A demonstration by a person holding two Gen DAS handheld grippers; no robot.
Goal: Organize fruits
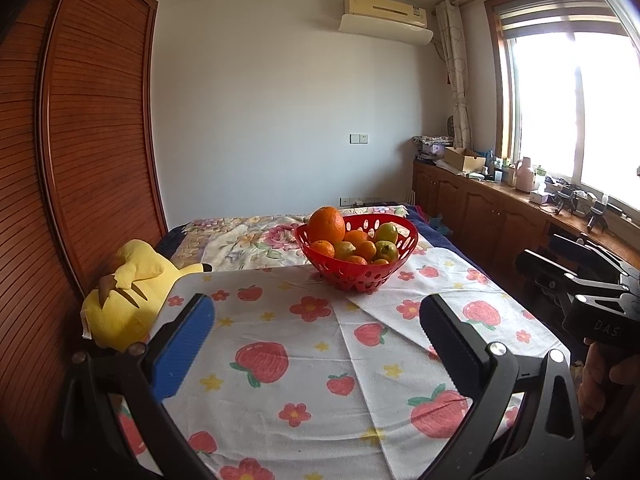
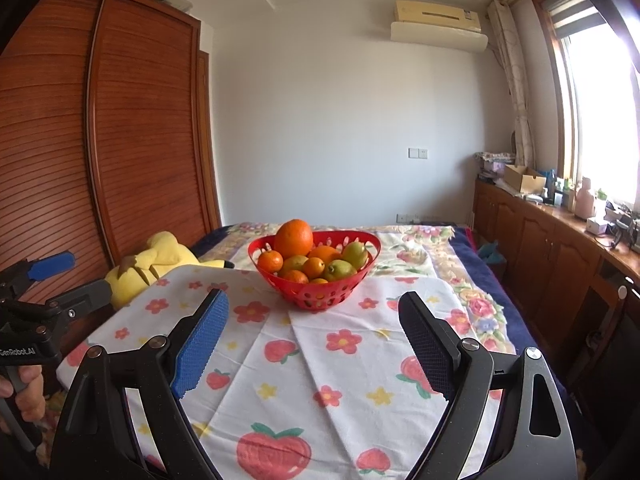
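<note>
A red perforated basket [image 1: 394, 256] [image 2: 316, 296] stands on the strawberry-print cloth [image 1: 304, 360] [image 2: 340, 360], at its far edge. It holds a big orange [image 1: 327, 225] [image 2: 293, 238], several small oranges [image 1: 322, 249] [image 2: 270, 261] and green-yellow fruits [image 1: 386, 233] [image 2: 354, 254]. My left gripper [image 1: 316, 320] is open and empty, well short of the basket. My right gripper [image 2: 314, 312] is open and empty, just short of the basket. The left gripper also shows at the left edge of the right wrist view [image 2: 52, 280].
A yellow plush toy [image 1: 128, 296] [image 2: 156, 260] lies at the cloth's left edge against a wooden louvred wardrobe [image 1: 80, 140]. A floral bedspread [image 1: 248, 236] lies beyond the basket. A wooden cabinet with clutter [image 1: 520, 200] runs along the right wall under the window.
</note>
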